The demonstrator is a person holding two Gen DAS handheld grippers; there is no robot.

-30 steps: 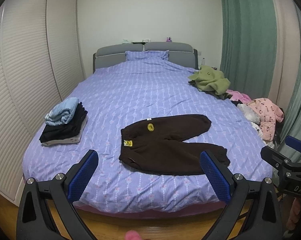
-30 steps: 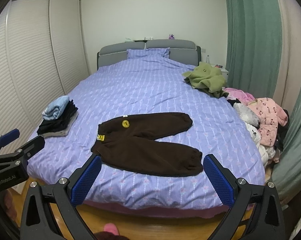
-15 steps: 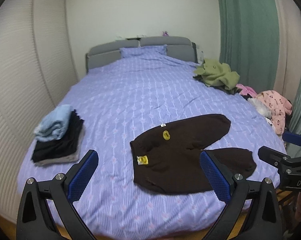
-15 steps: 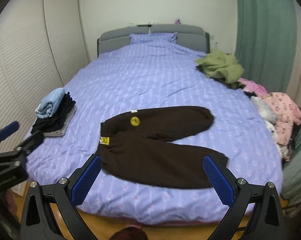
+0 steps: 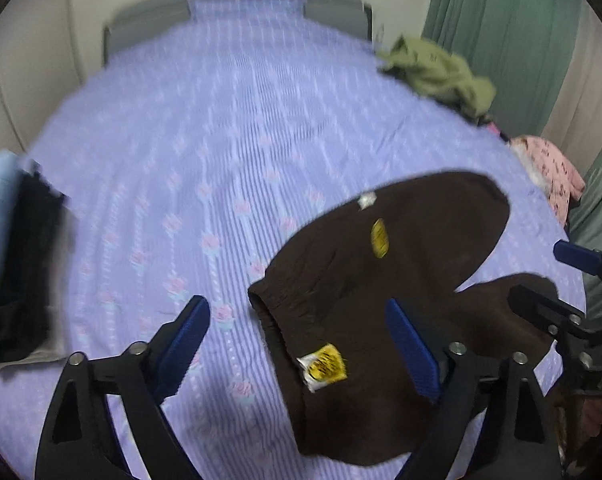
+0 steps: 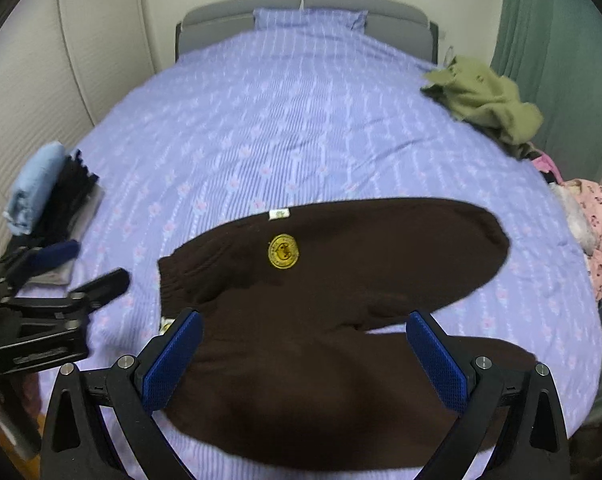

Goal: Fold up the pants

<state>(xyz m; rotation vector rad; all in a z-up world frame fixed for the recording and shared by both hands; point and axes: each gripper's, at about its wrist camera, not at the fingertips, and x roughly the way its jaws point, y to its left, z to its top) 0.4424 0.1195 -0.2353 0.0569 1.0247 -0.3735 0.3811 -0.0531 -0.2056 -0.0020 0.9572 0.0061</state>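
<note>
Nearest, the left gripper (image 5: 297, 344) hangs with jaws wide apart above the waistband end of the brown pants (image 6: 341, 300), empty. The right gripper (image 6: 303, 354) likewise has its jaws spread, empty, over the near leg. The pants lie flat on the bed (image 6: 281, 120), waistband to the left, legs splayed to the right. Left of them sits a stack of folded clothes (image 6: 49, 196). At the right edge lies a pink garment (image 6: 597, 216); farther back, a crumpled green garment (image 6: 485, 96), then the grey headboard (image 6: 301, 8).
</note>
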